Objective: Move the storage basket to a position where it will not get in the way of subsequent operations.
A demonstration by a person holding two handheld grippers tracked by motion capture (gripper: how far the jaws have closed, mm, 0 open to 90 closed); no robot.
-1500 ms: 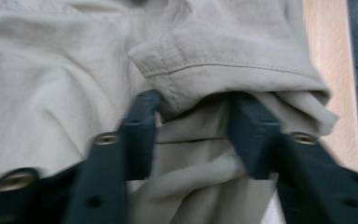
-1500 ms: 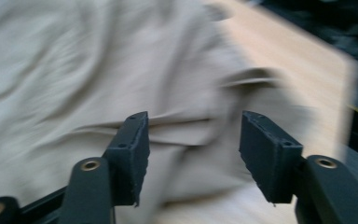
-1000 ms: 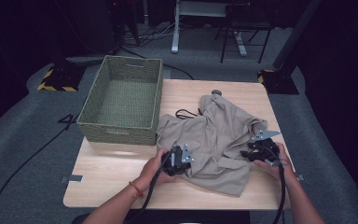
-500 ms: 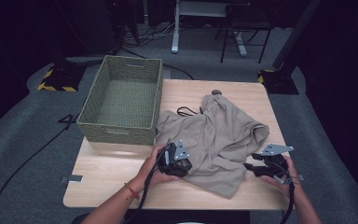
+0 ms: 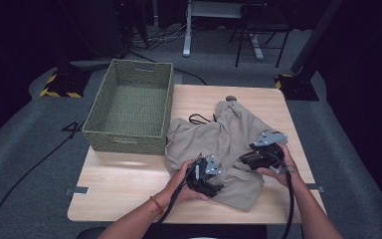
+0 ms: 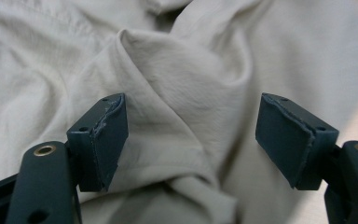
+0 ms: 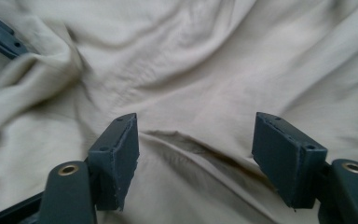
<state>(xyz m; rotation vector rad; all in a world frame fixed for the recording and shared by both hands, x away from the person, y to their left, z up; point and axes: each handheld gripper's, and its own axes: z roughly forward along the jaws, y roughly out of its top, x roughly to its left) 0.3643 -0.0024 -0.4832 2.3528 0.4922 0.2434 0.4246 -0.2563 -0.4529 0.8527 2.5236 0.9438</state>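
- Left gripper [image 6: 191,140]: released, jaws wide over a raised fold of the beige garment [image 5: 224,144].
- Right gripper [image 7: 196,158]: released, poised above the garment's creases on the table [image 5: 129,199].

A green woven basket [image 5: 132,112] stands on the left part of the wooden table [image 5: 114,184], with a black cord [image 5: 198,119] lying near its right side.
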